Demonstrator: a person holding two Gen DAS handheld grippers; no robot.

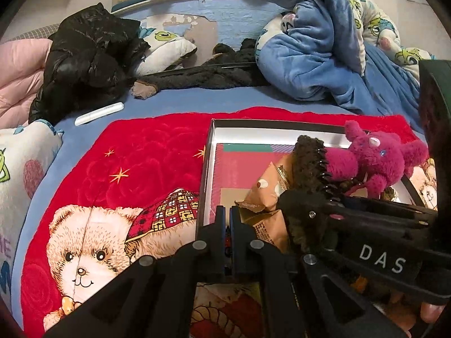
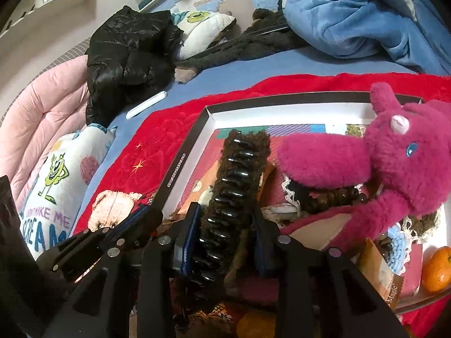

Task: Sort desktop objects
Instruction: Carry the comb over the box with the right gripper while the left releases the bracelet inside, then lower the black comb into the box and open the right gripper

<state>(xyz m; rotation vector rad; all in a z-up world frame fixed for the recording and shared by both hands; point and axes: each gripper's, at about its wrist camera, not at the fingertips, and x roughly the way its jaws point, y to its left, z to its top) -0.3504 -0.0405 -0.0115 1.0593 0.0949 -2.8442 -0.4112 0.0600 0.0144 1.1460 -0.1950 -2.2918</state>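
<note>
A black-rimmed box [image 1: 270,122] with a white inside lies on the red teddy-bear blanket [image 1: 146,152]. My right gripper [image 2: 225,225] is shut on a brown furry hair claw [image 2: 239,169] with black teeth, holding it over the box's front left part. That claw [image 1: 310,163] and the right gripper [image 1: 338,211] also show in the left wrist view. A magenta plush toy [image 2: 394,163] lies in the box beside the claw. My left gripper [image 1: 227,214] is shut and empty at the box's front left rim. It appears in the right wrist view as well, the left gripper [image 2: 143,217] sitting left of the right one.
The box [image 2: 282,98] also holds orange snack packets [image 1: 267,188], a dark bead bracelet [image 2: 332,197], a blue crochet piece [image 2: 394,242] and an orange [image 2: 438,270]. A white tube [image 1: 98,114], a black jacket [image 1: 90,56] and a heaped blue blanket [image 1: 324,42] lie on the bed behind.
</note>
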